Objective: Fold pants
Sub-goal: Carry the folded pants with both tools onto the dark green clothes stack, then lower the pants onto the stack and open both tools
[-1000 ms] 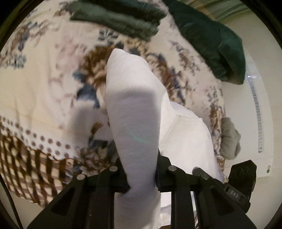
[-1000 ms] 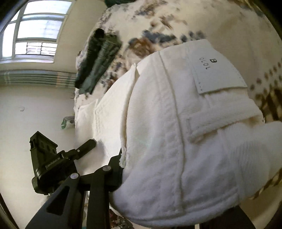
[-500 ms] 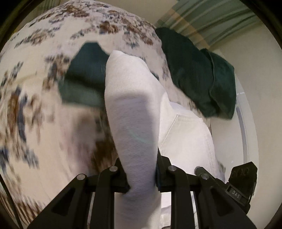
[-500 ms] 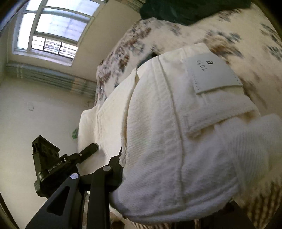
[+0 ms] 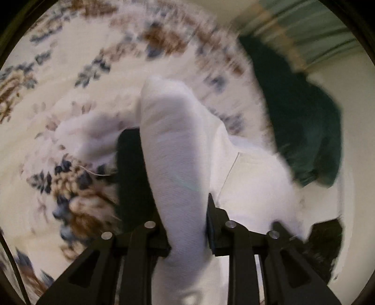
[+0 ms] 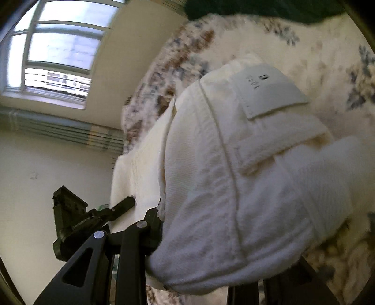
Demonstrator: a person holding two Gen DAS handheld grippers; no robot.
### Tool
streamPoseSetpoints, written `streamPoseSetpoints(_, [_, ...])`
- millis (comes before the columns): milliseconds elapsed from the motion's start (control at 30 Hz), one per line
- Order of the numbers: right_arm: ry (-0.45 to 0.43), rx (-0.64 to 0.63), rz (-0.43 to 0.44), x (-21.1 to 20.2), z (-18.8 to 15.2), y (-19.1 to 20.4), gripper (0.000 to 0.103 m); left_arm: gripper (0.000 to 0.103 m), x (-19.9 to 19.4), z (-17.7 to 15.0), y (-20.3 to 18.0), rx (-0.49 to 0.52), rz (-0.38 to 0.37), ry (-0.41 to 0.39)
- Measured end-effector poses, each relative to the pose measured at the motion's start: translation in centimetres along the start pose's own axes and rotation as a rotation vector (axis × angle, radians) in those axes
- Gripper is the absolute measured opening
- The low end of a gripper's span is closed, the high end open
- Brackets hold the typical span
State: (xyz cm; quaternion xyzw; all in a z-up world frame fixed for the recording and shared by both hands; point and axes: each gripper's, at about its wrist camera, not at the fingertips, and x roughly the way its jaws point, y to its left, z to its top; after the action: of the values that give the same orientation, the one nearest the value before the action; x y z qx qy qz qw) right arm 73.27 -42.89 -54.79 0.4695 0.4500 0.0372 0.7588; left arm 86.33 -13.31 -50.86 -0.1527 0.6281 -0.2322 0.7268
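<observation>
The white pants (image 5: 253,178) hang bunched over a flowered bedspread (image 5: 70,93). My left gripper (image 5: 178,187) has a thick roll of their cloth between its fingers. Its jaws are opening, and the cloth still fills the gap and touches both pads. In the right wrist view the waistband of the pants (image 6: 222,176), with a pale label patch (image 6: 269,91), bulges over my right gripper (image 6: 222,246), which is shut on it. The right finger is hidden under the cloth. Each gripper shows in the other's view: the left gripper (image 6: 70,218) and the right gripper (image 5: 325,237).
A dark green cushion or blanket (image 5: 304,129) lies at the far end of the bed and appears as a dark green cushion edge (image 6: 257,9) at the top of the right wrist view. A window (image 6: 54,54) and a pale wall stand beyond the bed's edge.
Both views have swept along the bed with the pants still held. A folded dark green garment has passed out of the left view. The left finger now shows beside the cloth.
</observation>
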Motion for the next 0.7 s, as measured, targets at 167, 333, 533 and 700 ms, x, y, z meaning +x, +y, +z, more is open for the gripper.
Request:
streamPoseSetpoints(167, [0.059, -0.041, -0.057, 1.2, -0.1, 0.6, 0.042, 0.041, 0.3, -0.5, 1.3, 0.003, 0.039, 0.014])
streamPoseSetpoints(333, [0.111, -0.123, -0.259, -1.5, -0.9, 2.5, 0.077, 0.054, -3.2, -2.3, -1.0, 0.082, 0.274, -0.07])
streamPoseSetpoints(533, [0.03, -0.382, -0.671, -4.0, -3.6, 7.7, 0.095, 0.087, -5.1, -5.7, -3.6, 0.132, 0.435, -0.129])
streamPoseSetpoints(700, [-0.018, -0.47, -0.76, -6.3, -5.0, 9.8, 0.095, 0.095, -6.2, -8.0, -6.5, 0.181, 0.465, -0.153])
